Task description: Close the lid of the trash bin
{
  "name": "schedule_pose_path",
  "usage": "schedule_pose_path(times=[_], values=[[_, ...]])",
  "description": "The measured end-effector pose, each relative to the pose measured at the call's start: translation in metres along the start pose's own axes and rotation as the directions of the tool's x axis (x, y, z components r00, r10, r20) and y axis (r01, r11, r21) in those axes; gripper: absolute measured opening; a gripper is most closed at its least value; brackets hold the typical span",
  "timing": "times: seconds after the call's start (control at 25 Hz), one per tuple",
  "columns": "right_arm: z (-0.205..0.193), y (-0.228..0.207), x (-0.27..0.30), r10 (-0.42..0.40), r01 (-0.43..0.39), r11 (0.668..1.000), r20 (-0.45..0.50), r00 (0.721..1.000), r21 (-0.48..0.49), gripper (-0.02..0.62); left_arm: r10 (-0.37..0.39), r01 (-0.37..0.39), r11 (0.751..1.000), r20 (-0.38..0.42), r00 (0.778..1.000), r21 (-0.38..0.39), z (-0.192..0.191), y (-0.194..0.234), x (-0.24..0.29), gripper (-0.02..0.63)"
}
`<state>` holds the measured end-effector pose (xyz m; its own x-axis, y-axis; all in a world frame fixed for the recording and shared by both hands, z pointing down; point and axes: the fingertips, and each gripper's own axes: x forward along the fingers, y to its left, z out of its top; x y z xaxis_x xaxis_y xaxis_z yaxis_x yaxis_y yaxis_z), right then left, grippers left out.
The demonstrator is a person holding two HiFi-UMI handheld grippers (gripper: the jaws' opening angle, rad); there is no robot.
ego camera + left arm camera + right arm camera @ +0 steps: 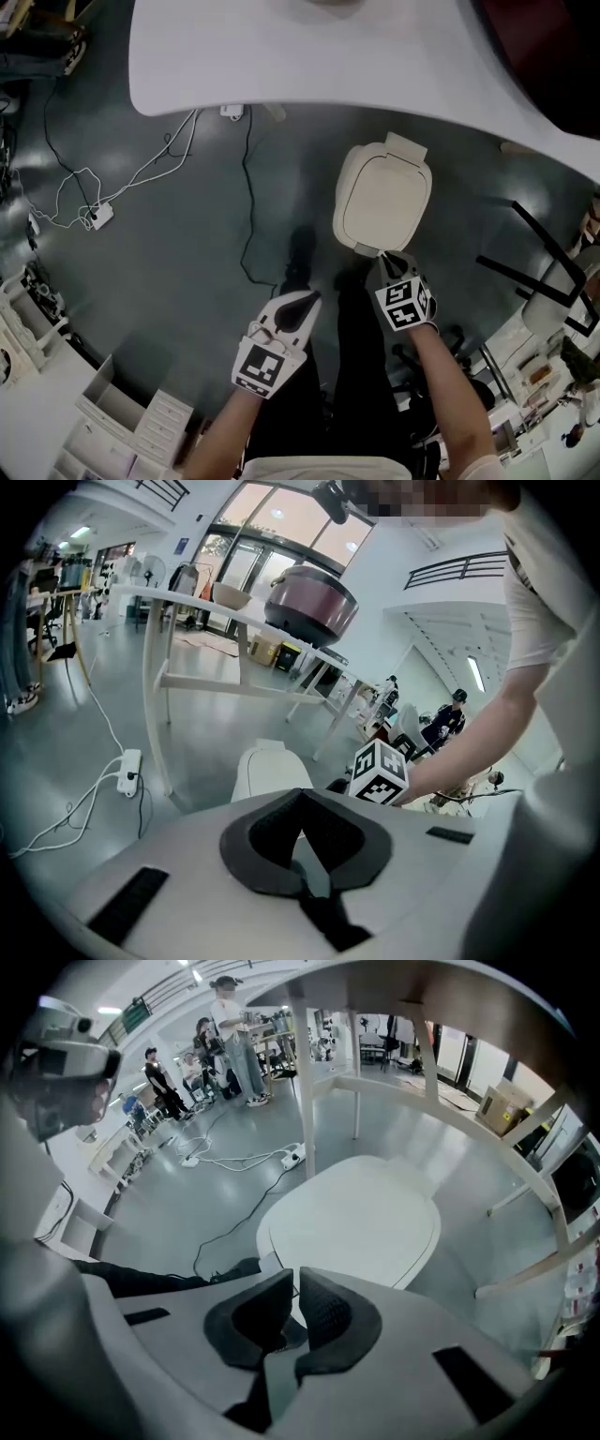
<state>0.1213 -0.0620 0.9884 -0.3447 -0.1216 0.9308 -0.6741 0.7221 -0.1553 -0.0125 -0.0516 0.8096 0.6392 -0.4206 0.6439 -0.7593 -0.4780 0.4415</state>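
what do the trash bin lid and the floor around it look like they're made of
Cream rounded trash bin lid: probably moulded plastic with a satin finish; it is a smooth shell with soft rounded edges. Dark grey floor: likely sealed or coated concrete, glossy; it reflects light in soft patches and shows no tile joints.

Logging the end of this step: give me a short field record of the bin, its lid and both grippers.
trash bin: on the floor, by the white table
lid: down, closed
left gripper: fingers together, empty, apart from the bin
right gripper: at the bin's near edge, fingers almost together, nothing seen between them
floor: power strip and cables to the bin's left
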Motion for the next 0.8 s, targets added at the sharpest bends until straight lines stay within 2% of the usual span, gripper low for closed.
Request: schedule_pose_path(times=[0.16,0.52,0.8], values=[[0.027,0.003,-0.063,0.009,-0.008,1.000,0.082,0.997,-0.004,0.032,0.008,-0.008,1.000,0.023,1.000,-0.014,0.027,-0.024,-0.017,0.014],[0.070,-0.002,-0.228,-0.016,-0.004,0.997,0.257,0.966,0.075,0.015,0.006,0.000,0.997,0.090,0.996,-0.072,0.090,-0.103,-0.069,0.014],[0.090,0.012,-0.360,-0.055,0.009,0.993,0.387,0.920,0.119,0.012,-0.004,0.006,1.000,0.138,0.990,-0.017,0.143,-0.158,-0.133,0.014]])
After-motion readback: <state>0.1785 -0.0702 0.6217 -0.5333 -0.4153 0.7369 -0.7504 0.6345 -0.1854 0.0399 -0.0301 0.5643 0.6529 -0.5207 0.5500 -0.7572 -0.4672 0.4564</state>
